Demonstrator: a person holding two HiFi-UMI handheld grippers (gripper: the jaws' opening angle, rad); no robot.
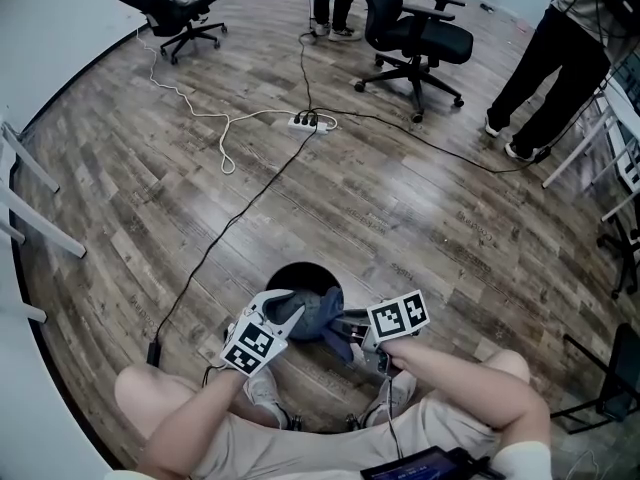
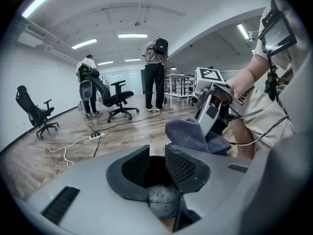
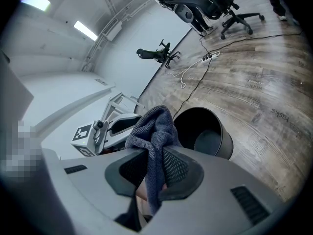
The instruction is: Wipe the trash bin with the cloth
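A round black trash bin (image 1: 300,275) stands on the wood floor between the person's feet; the right gripper view shows its open mouth (image 3: 205,126). My left gripper (image 1: 290,308) is at the bin's near left rim. Its jaws straddle the dark wall, and the grey bin bottom (image 2: 164,199) shows below them (image 2: 157,165). My right gripper (image 1: 347,325) is shut on a blue-grey cloth (image 1: 318,313), which bunches over the bin's near rim. The cloth (image 3: 154,126) hangs pinched between the right pads (image 3: 154,168) and shows beside the left jaws (image 2: 188,133).
A power strip (image 1: 308,121) with white and black cables lies on the floor beyond the bin. Office chairs (image 1: 415,33) (image 1: 170,13) stand at the back. A person (image 1: 550,68) stands at the far right. White frame legs (image 1: 25,203) are at the left.
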